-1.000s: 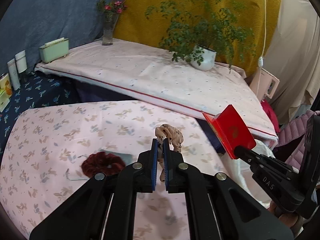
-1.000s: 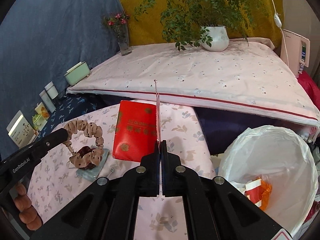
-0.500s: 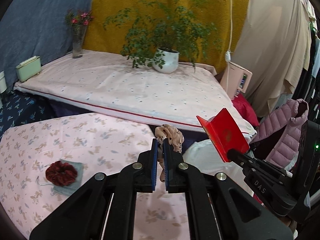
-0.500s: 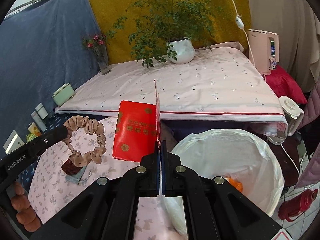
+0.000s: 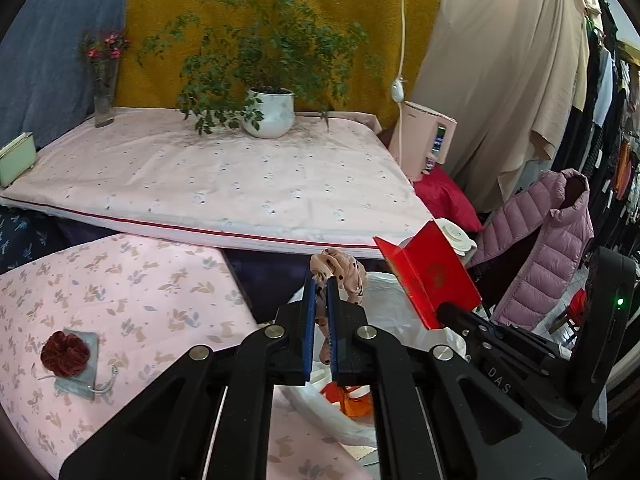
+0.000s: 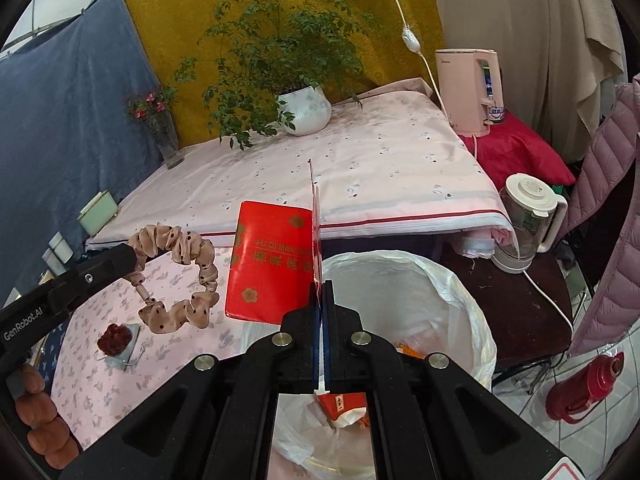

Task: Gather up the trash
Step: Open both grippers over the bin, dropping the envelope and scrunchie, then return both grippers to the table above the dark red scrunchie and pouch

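We are at the carrying step: our left gripper [image 5: 320, 300] is clenched on a spotted beige scrunchie [image 6: 176, 276], and our right gripper [image 6: 321, 312] grips a folded red card [image 6: 272, 268] by its edge. Both hang at the rim of the white-lined bin [image 6: 460, 292] beside the worktop [image 5: 120, 280]. Next, we judge, both need to be centred over the opening and let go. A second ago both items were over the flowered cloth; now the bin lies just below them. A dark red scrunchie [image 5: 64, 354] remains on the worktop.
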